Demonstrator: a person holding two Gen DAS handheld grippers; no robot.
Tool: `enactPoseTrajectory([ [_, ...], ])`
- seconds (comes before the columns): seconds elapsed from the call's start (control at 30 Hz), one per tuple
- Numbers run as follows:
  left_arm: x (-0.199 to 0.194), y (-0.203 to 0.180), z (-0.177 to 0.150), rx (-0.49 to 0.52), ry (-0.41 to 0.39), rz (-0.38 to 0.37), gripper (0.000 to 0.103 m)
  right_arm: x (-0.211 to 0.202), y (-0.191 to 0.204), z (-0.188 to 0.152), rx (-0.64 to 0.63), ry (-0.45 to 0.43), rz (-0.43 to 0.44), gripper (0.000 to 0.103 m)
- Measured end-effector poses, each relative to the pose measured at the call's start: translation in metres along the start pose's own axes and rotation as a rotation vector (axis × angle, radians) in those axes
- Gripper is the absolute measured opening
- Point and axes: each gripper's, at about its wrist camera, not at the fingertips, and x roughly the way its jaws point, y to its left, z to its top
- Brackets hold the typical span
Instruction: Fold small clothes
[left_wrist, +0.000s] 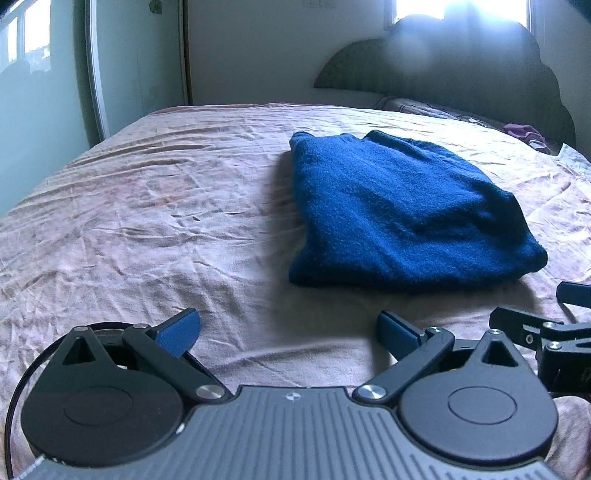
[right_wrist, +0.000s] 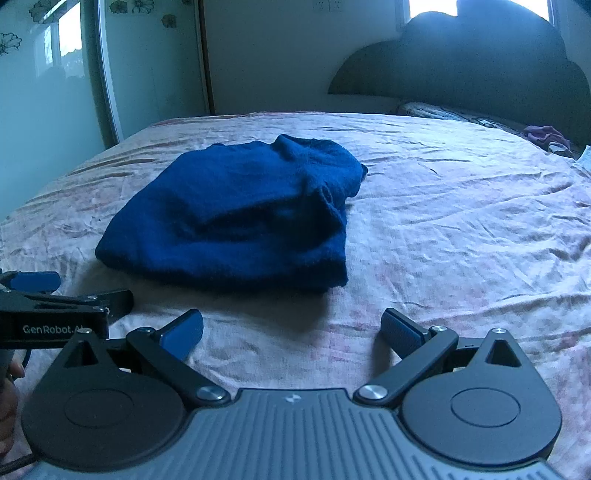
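Blue sweater (left_wrist: 399, 210), seemingly folded, on bed (left_wrist: 147, 206); both grippers spread, empty.

We hold our left gripper (left_wrist: 288, 332) low and level, its two blue-padded fingers (left_wrist: 181, 332) spread wide apart with nothing between them. Our right gripper (right_wrist: 291, 334) sits just beside it, level too, jaws equally wide and empty, both pointing forward side by side.
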Motion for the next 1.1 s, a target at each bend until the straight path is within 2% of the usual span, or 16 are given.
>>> enactPoseTrajectory([
  [1.1, 0.001, -0.002, 0.000, 0.001, 0.000, 0.002, 0.103, 0.002, -0.009, -0.001, 0.018, 0.003, -0.001, 0.103],
])
